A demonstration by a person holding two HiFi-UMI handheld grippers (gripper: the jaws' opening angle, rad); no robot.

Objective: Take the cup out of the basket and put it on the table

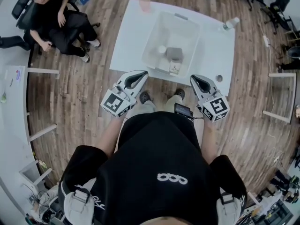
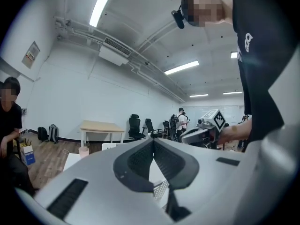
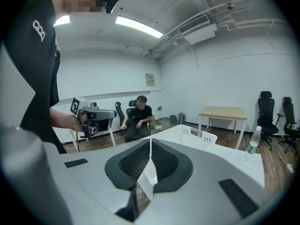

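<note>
Two empty claws, left gripper (image 1: 141, 74) and right gripper (image 1: 195, 79) both clenched, short of the basket (image 1: 151, 40).
Cup (image 1: 161, 49) is probably that small white thing inside; looks light, stiff, so pinch its rim.

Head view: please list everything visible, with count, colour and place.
table: one, white, upper centre, on wood floor.
basket: one, white, on the table.
basket contents: three; grey thing, white round thing, small carton.
pink cup: one, table's far edge.
bottle: one, clear, table's far right corner.
seated person: one, black clothes, top left.
left gripper, right gripper: white-grey, fingers together, empty, by the table's near edge.
</note>
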